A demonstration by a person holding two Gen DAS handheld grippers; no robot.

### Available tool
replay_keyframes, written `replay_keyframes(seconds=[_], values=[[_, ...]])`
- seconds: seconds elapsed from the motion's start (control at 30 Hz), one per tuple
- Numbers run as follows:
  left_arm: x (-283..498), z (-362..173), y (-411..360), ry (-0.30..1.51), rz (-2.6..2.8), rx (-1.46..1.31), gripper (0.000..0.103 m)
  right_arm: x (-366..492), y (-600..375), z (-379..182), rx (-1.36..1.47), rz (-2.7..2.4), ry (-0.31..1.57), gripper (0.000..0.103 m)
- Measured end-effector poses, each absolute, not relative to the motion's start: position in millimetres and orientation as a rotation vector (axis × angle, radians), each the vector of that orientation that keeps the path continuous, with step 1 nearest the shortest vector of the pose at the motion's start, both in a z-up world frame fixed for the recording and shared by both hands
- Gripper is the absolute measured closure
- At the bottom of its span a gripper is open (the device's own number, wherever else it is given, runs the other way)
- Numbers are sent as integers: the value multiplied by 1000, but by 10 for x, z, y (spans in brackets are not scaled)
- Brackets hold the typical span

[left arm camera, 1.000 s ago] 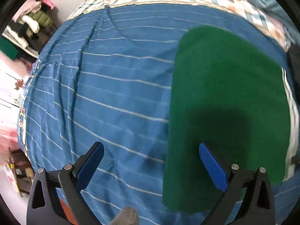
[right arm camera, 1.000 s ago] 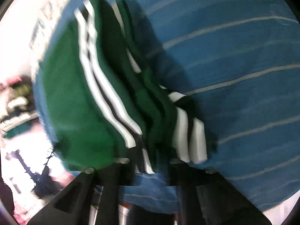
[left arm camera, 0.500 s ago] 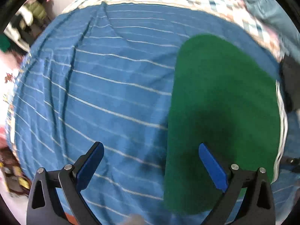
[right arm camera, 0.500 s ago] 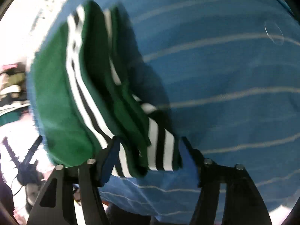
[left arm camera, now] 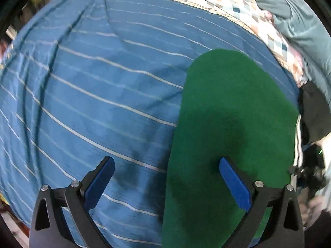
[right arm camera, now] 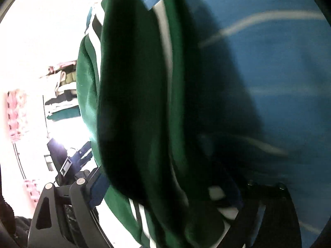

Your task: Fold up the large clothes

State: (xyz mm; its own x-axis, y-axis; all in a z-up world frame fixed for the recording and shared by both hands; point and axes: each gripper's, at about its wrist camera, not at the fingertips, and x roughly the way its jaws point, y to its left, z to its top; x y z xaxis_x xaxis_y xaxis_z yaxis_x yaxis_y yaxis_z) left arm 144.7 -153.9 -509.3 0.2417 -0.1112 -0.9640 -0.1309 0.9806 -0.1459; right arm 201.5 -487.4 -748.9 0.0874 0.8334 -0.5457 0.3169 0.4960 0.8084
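A folded green garment [left arm camera: 233,124] with white and black stripes along its right edge lies on the blue striped bed sheet [left arm camera: 93,95]. My left gripper [left arm camera: 166,177] hangs open just above it, one blue pad over the green cloth and the other over the sheet, nothing between them. In the right wrist view the garment [right arm camera: 134,103] fills the middle, very close and blurred. My right gripper [right arm camera: 165,192] has its jaws opening wide, with the striped edge of the cloth lying loosely between them.
A checked blanket [left arm camera: 217,0] and a grey-blue cover [left arm camera: 300,20] lie at the far side of the bed. A dark cloth [left arm camera: 314,111] sits beside the garment's striped edge. Past the bed edge, shelves of folded clothes [right arm camera: 62,95] show in the bright room.
The right gripper was shut on the striped edge and has spread its jaws wide, sinking closer to the cloth. The left gripper drifted across the bed and stayed open.
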Motion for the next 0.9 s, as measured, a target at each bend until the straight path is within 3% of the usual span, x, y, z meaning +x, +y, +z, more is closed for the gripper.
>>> replay_keyframes(seconds=[0.07,0.1,0.13,0.37,0.5,0.57,0.77,0.9], values=[[1444,-5068,-1569,1321,26,-160,0,2045,-4799,-7452,1064,527,1468,15],[1432,-5062,-1583,1318,29,-142,0,2059,-4735,-7420,1074,535,1451,26],[1426,-5060,-1597,1317,33,-120,0,2041,-4820,-7385,1099,545,1437,50],[1371,-5104,-1582,1332,24,-112,0,1797,-4609,-7141,1406,582,1305,59],[1355,-5111,-1591,1335,5,-128,0,1499,-4625,-7436,1418,426,1433,55],[1355,-5104,-1624,1337,-9,-140,0,1510,-4624,-7490,1298,359,1495,27],[1345,-5041,-1688,1330,-13,-100,0,1768,-4732,-6975,968,213,1506,24],[1374,-5002,-1685,1316,-20,-111,0,1947,-4939,-6884,1002,138,1406,18]])
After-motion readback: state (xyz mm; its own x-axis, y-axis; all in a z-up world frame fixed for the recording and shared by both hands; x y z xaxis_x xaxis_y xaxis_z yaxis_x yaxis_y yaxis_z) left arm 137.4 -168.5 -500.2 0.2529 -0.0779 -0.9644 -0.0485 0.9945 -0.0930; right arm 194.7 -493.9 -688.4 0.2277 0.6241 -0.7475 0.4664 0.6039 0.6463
